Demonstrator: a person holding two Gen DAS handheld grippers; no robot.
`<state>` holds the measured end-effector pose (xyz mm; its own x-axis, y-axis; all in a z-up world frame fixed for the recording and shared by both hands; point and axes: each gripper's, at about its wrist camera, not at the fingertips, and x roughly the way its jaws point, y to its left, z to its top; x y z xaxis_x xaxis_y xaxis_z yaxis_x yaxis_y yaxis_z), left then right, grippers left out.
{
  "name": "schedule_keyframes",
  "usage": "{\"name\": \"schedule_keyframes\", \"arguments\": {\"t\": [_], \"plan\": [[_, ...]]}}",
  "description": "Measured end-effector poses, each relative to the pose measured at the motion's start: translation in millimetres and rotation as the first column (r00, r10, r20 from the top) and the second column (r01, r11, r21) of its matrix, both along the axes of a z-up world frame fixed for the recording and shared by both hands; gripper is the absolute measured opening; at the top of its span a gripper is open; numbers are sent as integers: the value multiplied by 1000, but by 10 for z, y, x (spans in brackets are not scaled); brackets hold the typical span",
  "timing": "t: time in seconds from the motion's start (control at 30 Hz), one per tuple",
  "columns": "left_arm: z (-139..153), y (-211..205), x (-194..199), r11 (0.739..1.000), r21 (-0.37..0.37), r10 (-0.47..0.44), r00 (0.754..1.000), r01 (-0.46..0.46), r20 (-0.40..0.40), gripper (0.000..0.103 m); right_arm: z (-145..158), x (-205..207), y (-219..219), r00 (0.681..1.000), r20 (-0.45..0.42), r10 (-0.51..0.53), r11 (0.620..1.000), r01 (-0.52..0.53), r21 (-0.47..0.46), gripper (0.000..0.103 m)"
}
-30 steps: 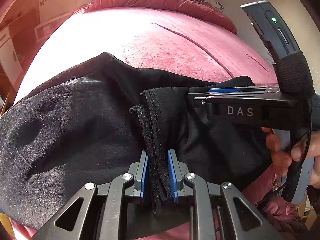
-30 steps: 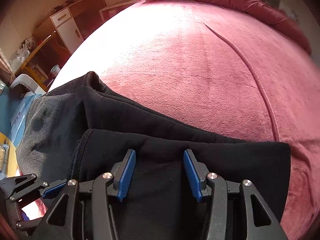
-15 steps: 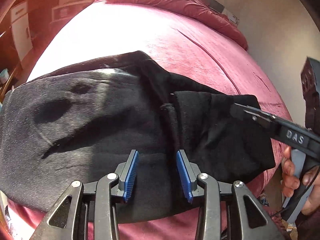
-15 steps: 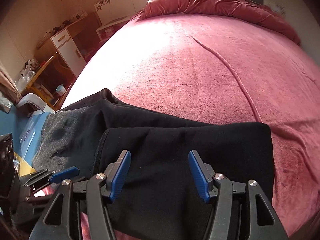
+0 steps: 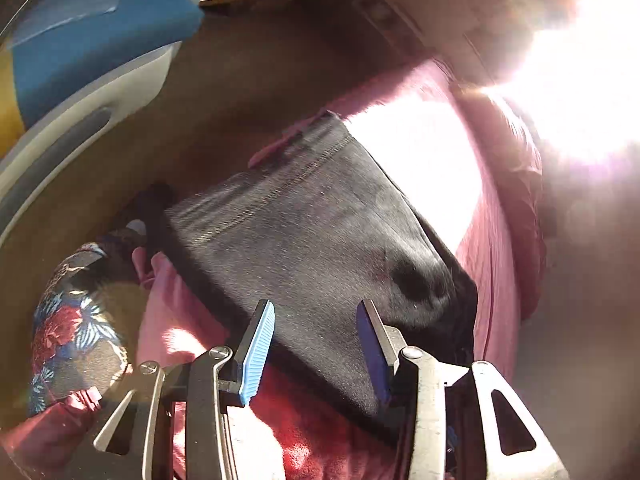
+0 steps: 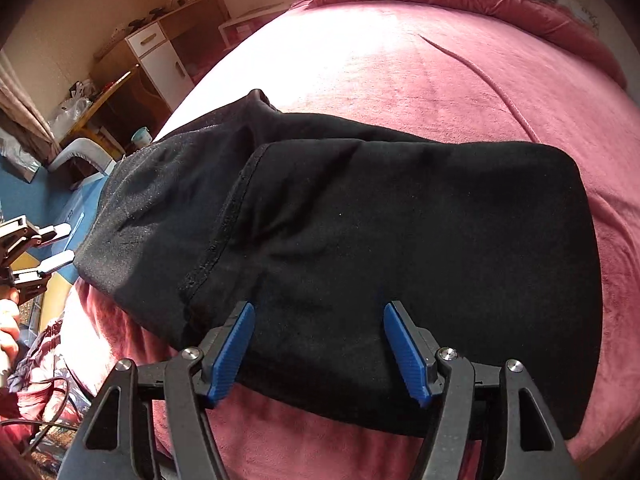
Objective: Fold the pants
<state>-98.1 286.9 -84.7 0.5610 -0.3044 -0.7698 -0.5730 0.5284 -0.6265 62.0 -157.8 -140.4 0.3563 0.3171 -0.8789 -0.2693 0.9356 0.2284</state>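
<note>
Pants, black soft knit fabric (image 6: 360, 240) folded over once, lie along the near edge of your pink plush bedspread (image 6: 440, 72), long axis running left to right, stitched waistband leftward. Your left gripper (image 6: 56, 246) stands spread beside that end, your right gripper (image 6: 318, 344) spread above the fold; both just widened, nothing pinched.

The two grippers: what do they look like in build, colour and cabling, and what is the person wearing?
Both are black metal scissor-style linkages with silver bolts and triangular cut-outs. The right gripper has ribbed blue pads, and so does the left gripper. In the right wrist view the left one's pads look pale in the sun. A thin black cable trails at lower left. The person wears a dark floral-print garment.
</note>
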Motion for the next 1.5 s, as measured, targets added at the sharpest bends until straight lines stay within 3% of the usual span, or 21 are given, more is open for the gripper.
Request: {"name": "schedule_keyframes", "arguments": {"t": [0.2, 0.3, 0.43, 0.6, 0.8, 0.93, 1.0, 1.1, 1.17, 1.23, 1.3, 1.4, 1.5], "plan": [[-179, 509, -205, 982, -100, 157, 986, -163, -57, 43, -83, 52, -125, 999, -36, -40, 996, 43, 76, 78], [-277, 557, -207, 977, -113, 170, 980, -181, -99, 43, -114, 78, -158, 998, -53, -29, 990, 36, 138, 92], [-532, 542, -101, 973, -125, 176, 974, -194, -146, 42, -135, 78, -37, 999, -53, 7, 995, -1, 96, 103], [-645, 526, 4, 973, -130, 172, 973, -192, -154, 42, -145, 92, 34, 999, -52, 16, 998, -13, 63, 103], [-410, 445, 76, 992, 10, 130, 989, -130, -68, 19, -161, 84, 110, 999, -42, 7, 1000, -6, 23, 103], [-76, 298, 150, 995, 83, 48, 997, -53, 61, 17, -165, 60, 182, 999, -36, 23, 1000, -24, -16, 103], [139, 163, 222, 994, 108, -33, 989, 17, 146, 16, -167, 47, 216, 999, -33, 27, 999, -28, -29, 103], [512, -170, 339, 971, 174, -210, 938, 166, 277, 16, -116, 36, 245, 1000, -17, 23, 999, -24, -44, 102], [740, -462, 400, 933, 235, -341, 877, 273, 339, 16, -15, 36, 231, 1000, 0, 10, 1000, -10, -16, 88], [888, -767, 452, 883, 281, -461, 804, 375, 375, 16, 126, 33, 178, 1000, 6, -10, 998, 9, 69, 79], [955, -1052, 488, 830, 304, -556, 732, 467, 394, 16, 276, 62, 110, 1000, 11, -15, 982, 13, 191, 78], [973, -1454, 506, 733, 368, -680, 632, 572, 373, 16, 493, 185, 81, 1000, 1, 17, 924, -16, 381, 78], [924, -1736, 501, 657, 392, -754, 558, 644, 347, 16, 696, 332, 211, 996, 16, 88, 862, -84, 500, 78]]}}
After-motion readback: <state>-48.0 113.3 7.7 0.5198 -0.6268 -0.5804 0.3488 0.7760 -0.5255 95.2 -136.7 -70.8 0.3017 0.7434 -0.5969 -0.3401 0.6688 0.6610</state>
